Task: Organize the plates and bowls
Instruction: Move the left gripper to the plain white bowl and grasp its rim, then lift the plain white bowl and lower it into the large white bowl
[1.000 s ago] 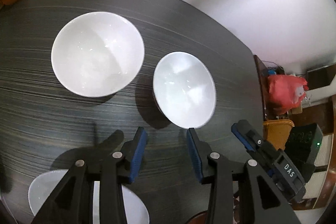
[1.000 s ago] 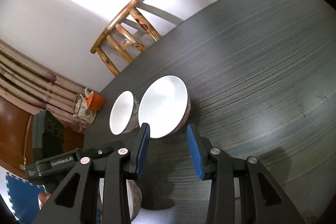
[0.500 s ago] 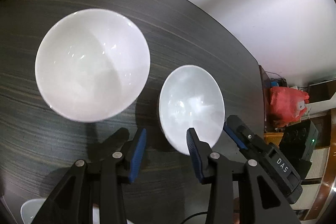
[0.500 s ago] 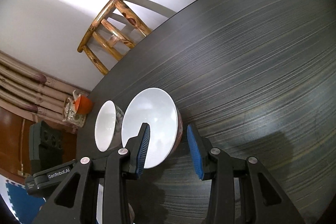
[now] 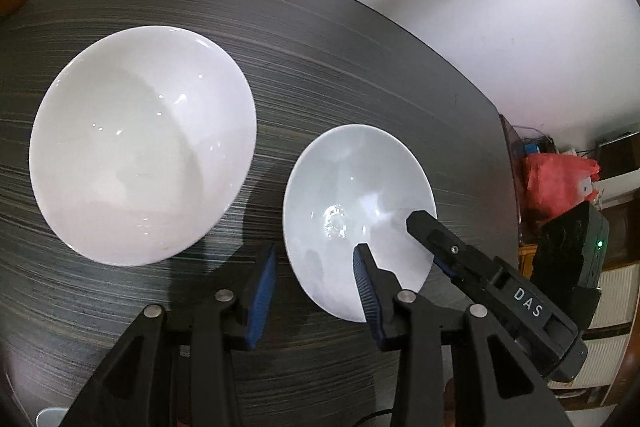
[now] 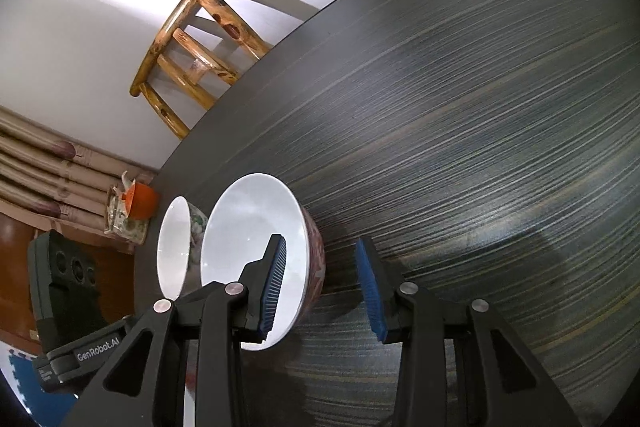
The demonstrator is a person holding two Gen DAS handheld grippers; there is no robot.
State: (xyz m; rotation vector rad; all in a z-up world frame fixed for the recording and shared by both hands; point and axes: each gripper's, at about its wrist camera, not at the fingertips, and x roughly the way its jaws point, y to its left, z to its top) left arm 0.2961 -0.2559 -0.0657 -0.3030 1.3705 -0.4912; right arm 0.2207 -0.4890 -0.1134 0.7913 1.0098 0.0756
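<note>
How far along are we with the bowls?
Nothing stacked yet: the large bowl and small bowl sit apart on the table. In hand: left gripper, jaws just closing, and right gripper straddle the small bowl's rim, not yet pinching. Remaining: lift and nest it.

Dark striped table, wooden chair, red plastic bag, orange cup

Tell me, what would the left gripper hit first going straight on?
Probably the smaller white bowl; its near rim sits between the jaws of the left gripper, which have just been closing.
</note>
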